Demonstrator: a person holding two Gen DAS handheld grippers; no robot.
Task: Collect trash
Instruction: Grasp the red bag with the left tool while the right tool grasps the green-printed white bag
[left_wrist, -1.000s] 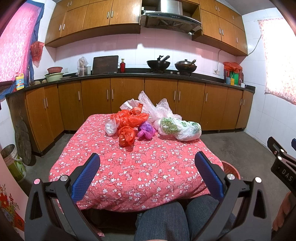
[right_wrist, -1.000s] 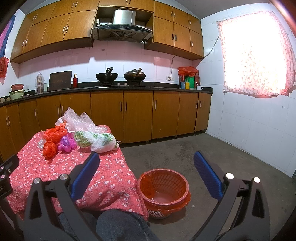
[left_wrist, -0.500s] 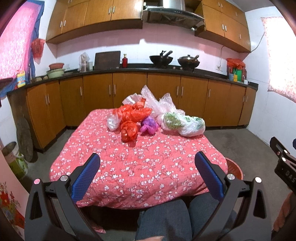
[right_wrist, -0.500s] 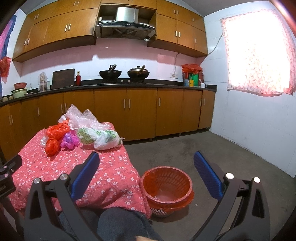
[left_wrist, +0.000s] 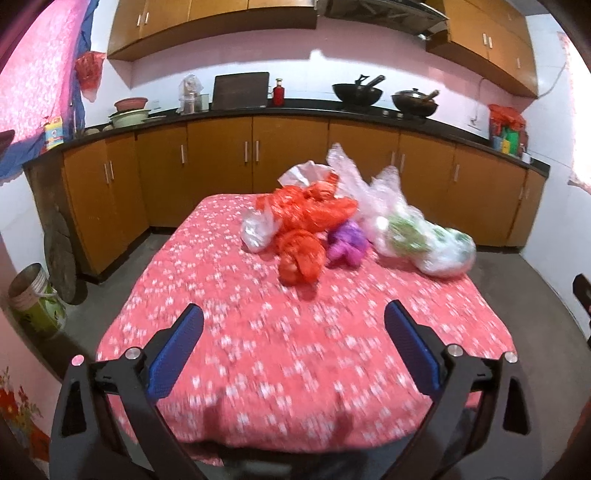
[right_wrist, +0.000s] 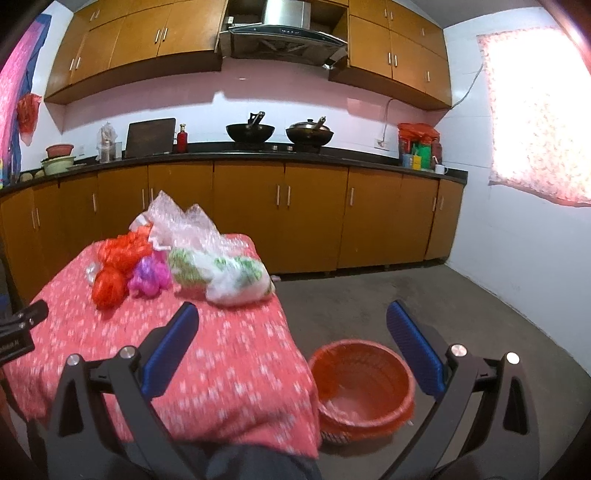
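Note:
A pile of plastic trash bags lies at the far end of a table with a red flowered cloth (left_wrist: 258, 332): a knotted red bag (left_wrist: 299, 258), a bigger red bag (left_wrist: 314, 212), a purple bag (left_wrist: 347, 245), a white and green bag (left_wrist: 428, 245) and clear bags (left_wrist: 354, 177). My left gripper (left_wrist: 293, 345) is open and empty above the near part of the table, well short of the pile. My right gripper (right_wrist: 291, 345) is open and empty over the table's right edge. An orange basket (right_wrist: 360, 384) stands on the floor right of the table.
Wooden cabinets and a black counter (left_wrist: 295, 107) with woks run along the back wall. A tin bucket (left_wrist: 33, 299) stands on the floor at the left. Bare concrete floor (right_wrist: 443, 295) lies to the right of the table. The left gripper's body (right_wrist: 18, 328) shows in the right wrist view.
Both grippers have moved forward and higher toward the table. The bag pile looks nearer and the person's legs have mostly dropped out of view. Both stay open.

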